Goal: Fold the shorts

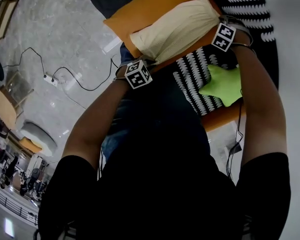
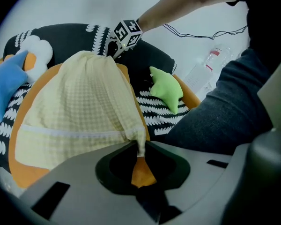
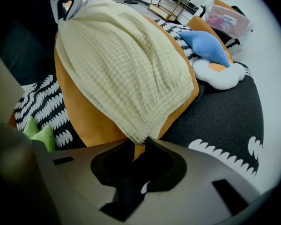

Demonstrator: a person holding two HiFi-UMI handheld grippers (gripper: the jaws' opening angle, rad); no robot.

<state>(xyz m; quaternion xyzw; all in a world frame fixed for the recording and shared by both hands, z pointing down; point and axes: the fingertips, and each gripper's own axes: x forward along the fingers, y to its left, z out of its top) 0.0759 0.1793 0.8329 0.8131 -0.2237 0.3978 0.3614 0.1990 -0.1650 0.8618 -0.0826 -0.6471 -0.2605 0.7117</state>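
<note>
The pale yellow checked shorts (image 1: 175, 29) lie draped over an orange cushion (image 1: 140, 9) on a black-and-white patterned mat (image 1: 195, 79). My left gripper (image 1: 136, 60) is at the shorts' near left corner; in the left gripper view my left gripper (image 2: 140, 146) is shut on a thin corner of the shorts (image 2: 79, 107). My right gripper (image 1: 224, 28) is at the opposite corner; in the right gripper view my right gripper (image 3: 140, 143) pinches the elastic waistband edge of the shorts (image 3: 126, 60). The shorts hang spread between both grips over the cushion (image 3: 79, 111).
A green star plush (image 1: 225, 84) lies on the mat to the right of the cushion. A blue star plush (image 3: 206, 46) and a white cloud cushion (image 3: 220, 76) sit beyond the shorts. Cables (image 1: 65, 74) run across the floor. A plastic bottle (image 2: 206, 64) lies past the person's knee (image 2: 225, 107).
</note>
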